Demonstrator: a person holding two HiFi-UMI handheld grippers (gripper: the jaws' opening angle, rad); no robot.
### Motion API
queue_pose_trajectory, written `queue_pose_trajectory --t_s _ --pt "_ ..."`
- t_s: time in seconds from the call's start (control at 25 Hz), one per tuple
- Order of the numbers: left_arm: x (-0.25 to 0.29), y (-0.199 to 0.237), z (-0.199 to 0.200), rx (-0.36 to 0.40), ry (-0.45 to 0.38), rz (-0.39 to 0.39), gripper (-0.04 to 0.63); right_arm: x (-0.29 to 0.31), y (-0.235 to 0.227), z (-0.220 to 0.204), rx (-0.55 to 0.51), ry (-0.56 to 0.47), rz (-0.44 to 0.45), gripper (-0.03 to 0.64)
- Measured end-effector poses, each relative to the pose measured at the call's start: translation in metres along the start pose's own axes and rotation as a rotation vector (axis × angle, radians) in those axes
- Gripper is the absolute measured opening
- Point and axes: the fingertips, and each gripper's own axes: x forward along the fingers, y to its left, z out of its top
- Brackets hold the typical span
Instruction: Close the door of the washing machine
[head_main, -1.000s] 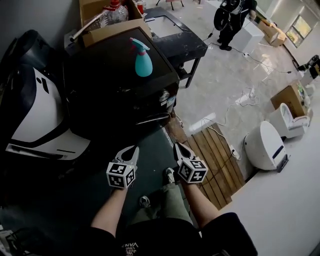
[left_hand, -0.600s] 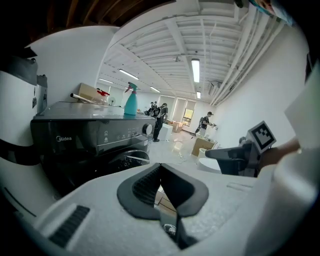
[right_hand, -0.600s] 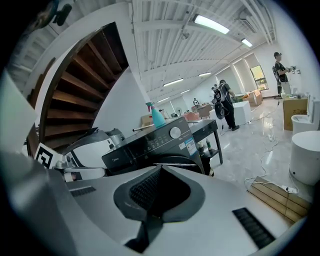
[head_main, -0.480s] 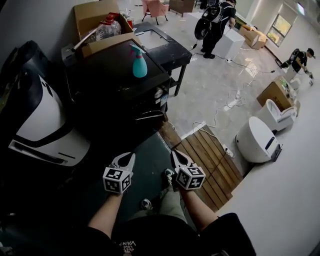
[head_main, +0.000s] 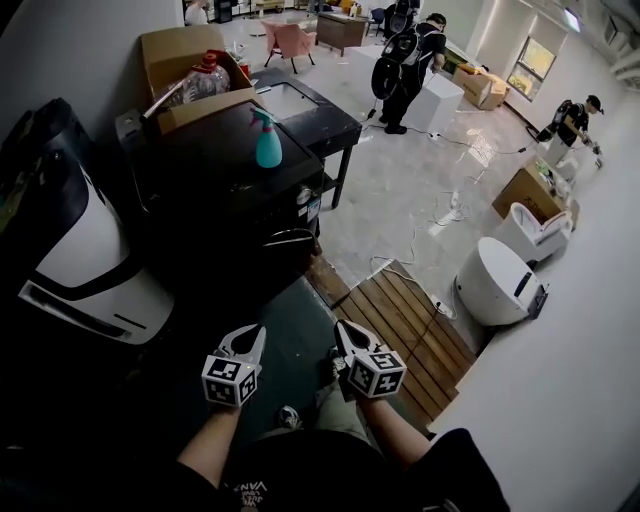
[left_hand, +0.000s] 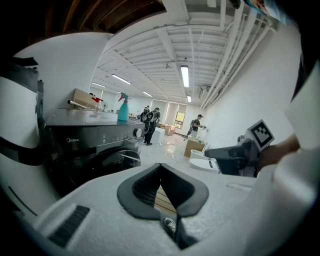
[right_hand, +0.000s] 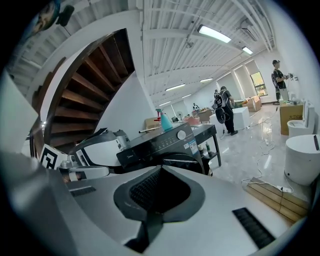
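Claw check: left claw and right claw are both pinched shut on nothing, and they've pulled back from the washing machine up at 11 o'clock. Its door looks closed, so probably done.

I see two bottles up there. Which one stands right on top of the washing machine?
The teal spray bottle, upright on the dark washing machine. The clear bottle with the red cap sits in the open cardboard box behind it.
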Motion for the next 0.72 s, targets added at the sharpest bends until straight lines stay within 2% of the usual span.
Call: queue_pose_trajectory --t_s 0.28,0.72 --pt "-0.026 -0.033 -0.013 0.079 0.011 -0.047 0.009 -0.028 0.015 -0.022 -0.024 0.035 0.017 0.0" --pt "-0.055 -0.051 -0.013 0.055 -0.01 -0.073 0.009 -0.059 0.03 -0.031 -0.101 0.049 0.014 -0.002"
